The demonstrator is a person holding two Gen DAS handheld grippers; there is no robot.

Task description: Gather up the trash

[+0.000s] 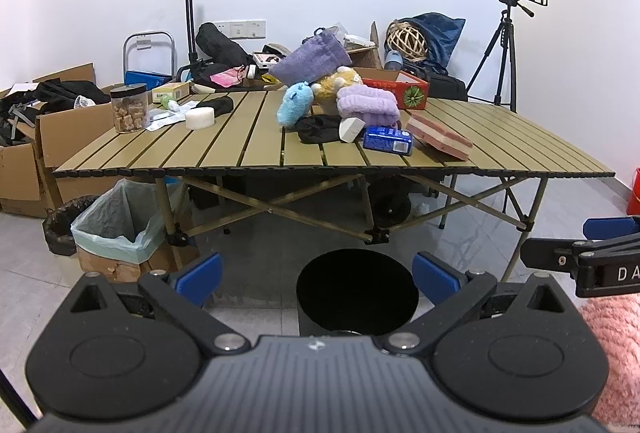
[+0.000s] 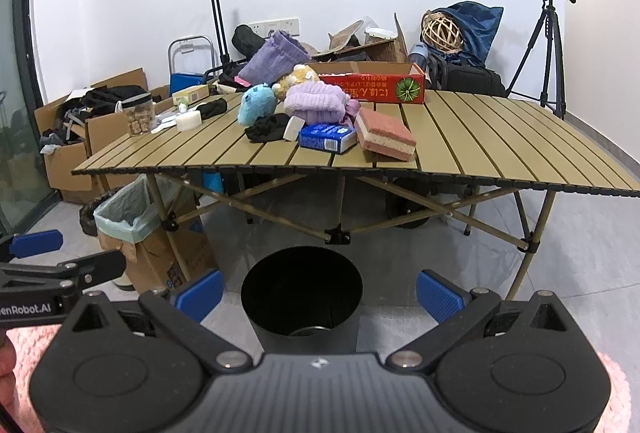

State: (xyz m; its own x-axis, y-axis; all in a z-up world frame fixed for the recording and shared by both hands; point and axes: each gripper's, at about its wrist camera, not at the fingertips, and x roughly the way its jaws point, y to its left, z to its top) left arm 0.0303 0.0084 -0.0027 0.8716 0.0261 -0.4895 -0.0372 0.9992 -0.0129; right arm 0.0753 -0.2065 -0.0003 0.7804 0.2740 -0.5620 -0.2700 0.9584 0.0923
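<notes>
Hovering well short of the tabletop, the left hand-held gripper and right hand-held gripper both hold their blue fingers apart on nothing, while the lined trash box stands under the tabletop's left end.

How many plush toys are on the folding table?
2 clearly visible. The blue plush toy lies mid-table; the yellow plush toy sits just behind it, under the purple pouch. More may be hidden in the pile.
</notes>
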